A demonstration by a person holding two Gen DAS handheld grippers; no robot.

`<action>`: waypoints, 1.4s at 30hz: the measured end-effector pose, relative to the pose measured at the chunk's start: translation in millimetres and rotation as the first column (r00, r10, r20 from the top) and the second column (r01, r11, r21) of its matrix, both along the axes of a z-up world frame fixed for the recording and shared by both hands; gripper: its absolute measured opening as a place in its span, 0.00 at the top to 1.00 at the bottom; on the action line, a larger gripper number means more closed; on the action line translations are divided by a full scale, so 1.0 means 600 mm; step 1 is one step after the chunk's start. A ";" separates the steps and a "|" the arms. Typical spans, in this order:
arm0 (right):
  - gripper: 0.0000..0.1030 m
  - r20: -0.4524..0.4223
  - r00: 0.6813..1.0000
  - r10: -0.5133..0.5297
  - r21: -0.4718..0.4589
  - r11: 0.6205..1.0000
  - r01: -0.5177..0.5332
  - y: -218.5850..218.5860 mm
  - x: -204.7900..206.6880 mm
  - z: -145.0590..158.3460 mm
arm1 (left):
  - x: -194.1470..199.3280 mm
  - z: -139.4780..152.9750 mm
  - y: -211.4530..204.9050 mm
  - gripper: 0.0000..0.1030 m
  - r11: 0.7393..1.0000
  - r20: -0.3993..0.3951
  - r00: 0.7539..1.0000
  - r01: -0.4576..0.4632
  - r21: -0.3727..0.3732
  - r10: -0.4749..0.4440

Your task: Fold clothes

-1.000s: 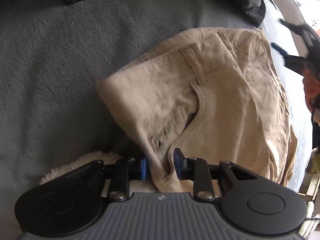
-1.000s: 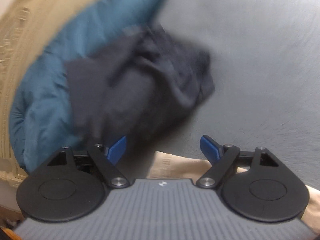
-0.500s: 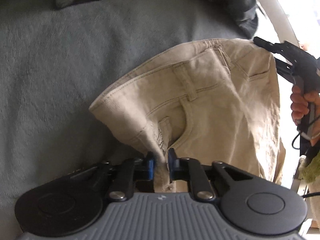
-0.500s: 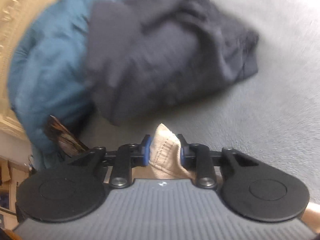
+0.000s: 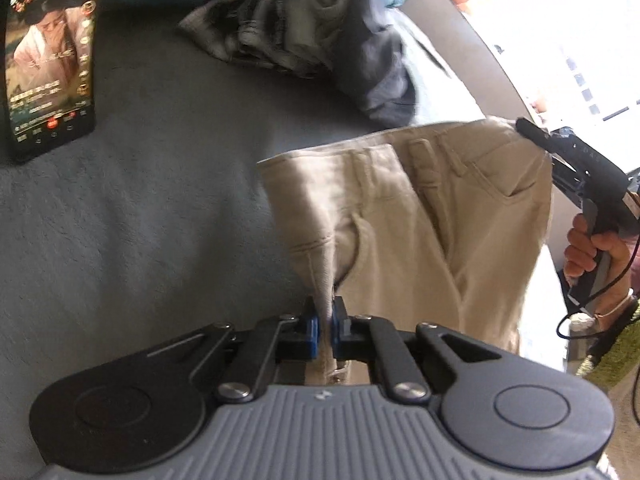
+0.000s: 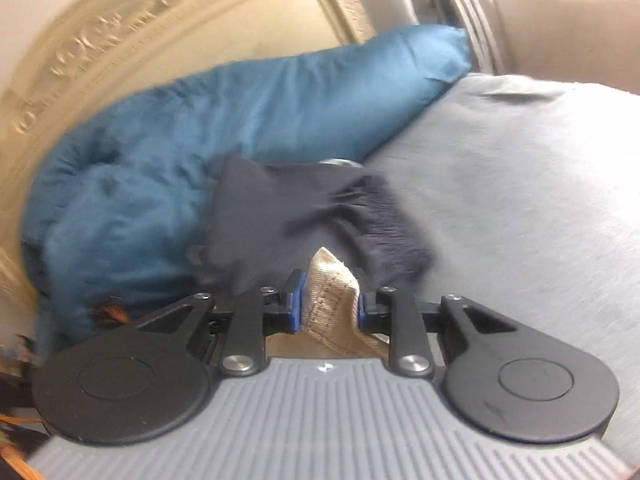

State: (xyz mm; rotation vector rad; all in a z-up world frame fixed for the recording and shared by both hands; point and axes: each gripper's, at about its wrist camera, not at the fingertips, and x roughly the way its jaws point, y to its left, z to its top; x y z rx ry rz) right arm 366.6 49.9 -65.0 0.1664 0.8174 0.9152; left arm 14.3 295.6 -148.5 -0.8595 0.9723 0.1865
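Both the left gripper (image 5: 326, 326) and the right gripper (image 6: 328, 304) are clamped on the khaki trousers (image 5: 432, 224), low centre. The cloth is probably soft yet weighty; the thick waistband corners grip best.

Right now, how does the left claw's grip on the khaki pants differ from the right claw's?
The left claw pinches a thin pulled-up fold of the khaki pants, its pads nearly meeting; the right claw clamps a thick bunched waistband corner, its pads standing wider apart. The left claw's grip is near a pocket opening; the right claw's is at the far waistband end. Both are shut on the same pants, which hang between them over the grey blanket.
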 end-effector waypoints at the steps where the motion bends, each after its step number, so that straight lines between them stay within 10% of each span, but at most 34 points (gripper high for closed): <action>1: 0.73 -0.009 1.000 -0.020 -0.020 1.000 0.020 0.003 0.012 -0.011 | 0.020 -0.012 -0.006 0.94 1.000 -0.028 0.999 -0.015 0.003 0.016; 9: 0.69 -0.231 0.902 -0.365 -0.011 0.928 0.372 -0.020 0.099 -0.101 | 0.006 -0.024 0.022 0.93 0.999 -0.142 0.989 -0.049 -0.005 0.048; 17: 0.68 -0.149 0.989 0.010 -0.078 0.997 -0.022 0.033 -0.016 -0.056 | -0.013 -0.014 0.028 0.93 0.996 -0.150 0.985 -0.088 -0.010 0.086; 26: 0.68 -0.077 0.925 0.371 -0.231 0.896 -0.379 0.156 -0.219 -0.095 | -0.018 -0.014 0.011 0.92 0.997 -0.156 0.985 -0.073 0.027 0.077; 32: 0.67 0.011 0.946 0.324 -0.438 0.852 -0.287 0.206 -0.248 -0.120 | -0.001 -0.006 0.003 0.76 0.992 -0.170 0.983 -0.048 0.120 0.068; 36: 0.64 -0.095 0.977 0.190 -0.359 0.909 -0.212 0.185 -0.204 -0.119 | -0.016 0.044 -0.009 0.68 0.960 -0.081 0.994 -0.048 0.275 0.073; 42: 0.60 -0.130 0.976 0.176 -0.349 0.913 -0.211 0.192 -0.190 -0.134 | 0.055 0.038 -0.021 0.65 0.972 0.012 1.000 0.022 0.232 -0.025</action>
